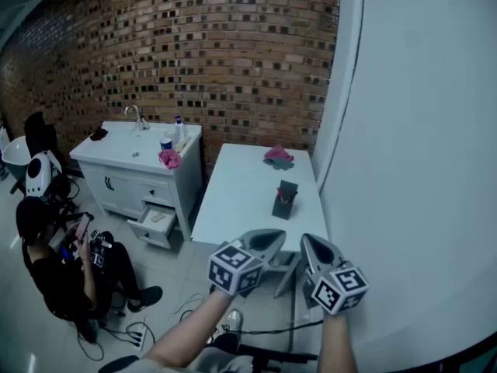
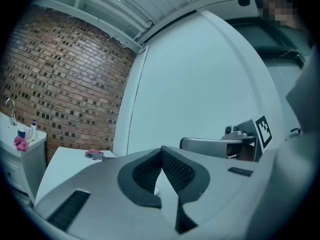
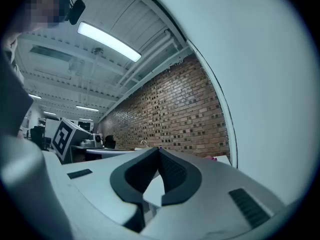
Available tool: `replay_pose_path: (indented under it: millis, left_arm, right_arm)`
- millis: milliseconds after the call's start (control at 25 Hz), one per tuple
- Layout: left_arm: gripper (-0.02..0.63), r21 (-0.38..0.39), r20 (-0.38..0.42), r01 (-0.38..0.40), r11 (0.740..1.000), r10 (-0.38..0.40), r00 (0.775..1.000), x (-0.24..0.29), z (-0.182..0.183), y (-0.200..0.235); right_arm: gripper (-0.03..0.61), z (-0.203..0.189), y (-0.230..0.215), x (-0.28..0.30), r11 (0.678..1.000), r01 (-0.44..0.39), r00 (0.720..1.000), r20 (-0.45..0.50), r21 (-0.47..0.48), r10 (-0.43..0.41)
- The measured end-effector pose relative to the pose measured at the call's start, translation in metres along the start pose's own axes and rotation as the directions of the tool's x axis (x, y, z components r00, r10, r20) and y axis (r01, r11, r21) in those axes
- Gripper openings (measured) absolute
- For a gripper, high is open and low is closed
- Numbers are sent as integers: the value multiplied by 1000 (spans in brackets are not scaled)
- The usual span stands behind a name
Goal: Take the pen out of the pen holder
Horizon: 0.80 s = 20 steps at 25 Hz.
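While both hands hover at the table's (image 1: 233, 208) near end, the left tongs (image 1: 268, 243) and right tongs (image 1: 312, 249) are pressed together, empty. Farther up stands the holder (image 1: 285, 202), pen (image 1: 281, 196) inside, well apart from them. A pink cloth (image 1: 278, 157) lies beyond.

Pen holder (image 1: 285, 200) contents too small to tell; pink-grey heap (image 1: 278, 157) beyond it unidentifiable.

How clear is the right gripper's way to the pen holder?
Likely yes, clear: only bare table lies between the right gripper and the pen holder. Its shut jaws must open first.
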<state>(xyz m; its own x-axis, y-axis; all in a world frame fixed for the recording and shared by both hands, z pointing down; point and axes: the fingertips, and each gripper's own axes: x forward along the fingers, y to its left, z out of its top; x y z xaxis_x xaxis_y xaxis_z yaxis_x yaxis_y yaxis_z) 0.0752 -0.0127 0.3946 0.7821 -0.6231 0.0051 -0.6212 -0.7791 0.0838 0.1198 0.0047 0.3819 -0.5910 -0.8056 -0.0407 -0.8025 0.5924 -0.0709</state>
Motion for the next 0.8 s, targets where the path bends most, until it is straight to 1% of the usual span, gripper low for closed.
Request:
replay_pose_path:
  millis: [120, 440, 800]
  left_arm:
    - [-5, 1, 2, 1, 1000, -1, 1000, 8, 0, 10]
    - [-5, -21, -11, 29, 999, -30, 999, 41, -7, 44]
    - [-5, -48, -37, 49, 998, -51, 998, 96, -14, 110]
  right_arm:
    - [-12, -4, -7, 9, 1000, -1, 1000, -2, 15, 1]
    - [-12, -7, -35, 38, 998, 44, 999, -18, 32, -44]
    - [-12, -15, -88, 100, 996, 76, 996, -45, 43, -74]
